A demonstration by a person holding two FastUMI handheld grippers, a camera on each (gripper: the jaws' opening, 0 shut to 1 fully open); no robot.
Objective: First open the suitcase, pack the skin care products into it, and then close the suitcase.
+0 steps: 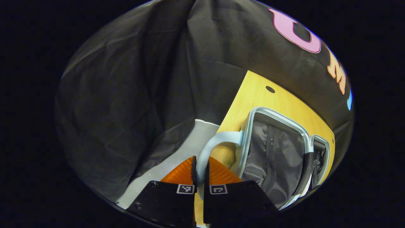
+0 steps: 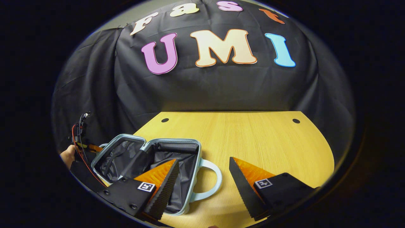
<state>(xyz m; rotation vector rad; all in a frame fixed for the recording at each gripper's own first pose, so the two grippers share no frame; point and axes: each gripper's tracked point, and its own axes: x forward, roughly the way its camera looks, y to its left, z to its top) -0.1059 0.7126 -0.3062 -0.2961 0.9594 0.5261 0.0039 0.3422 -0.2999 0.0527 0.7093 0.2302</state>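
Note:
A small pale-blue suitcase [image 2: 148, 158] lies open on the wooden table [image 2: 253, 139], its two grey-lined halves spread side by side. In the left gripper view the lid half [image 1: 272, 155] shows a mesh zip pocket. My left gripper [image 1: 200, 172] is shut on that half's curved pale-blue handle [image 1: 215, 142] at the table's edge. In the right gripper view my right gripper [image 2: 204, 171] hangs open just above the other handle [image 2: 210, 180], holding nothing. I see no skin care products.
A hand [image 2: 67, 155] with red and black wires shows at the far left of the right gripper view, beside the suitcase. Two small dark holes [image 2: 165, 120] mark the table's back corners. Grey floor [image 1: 186, 148] lies below the table's edge.

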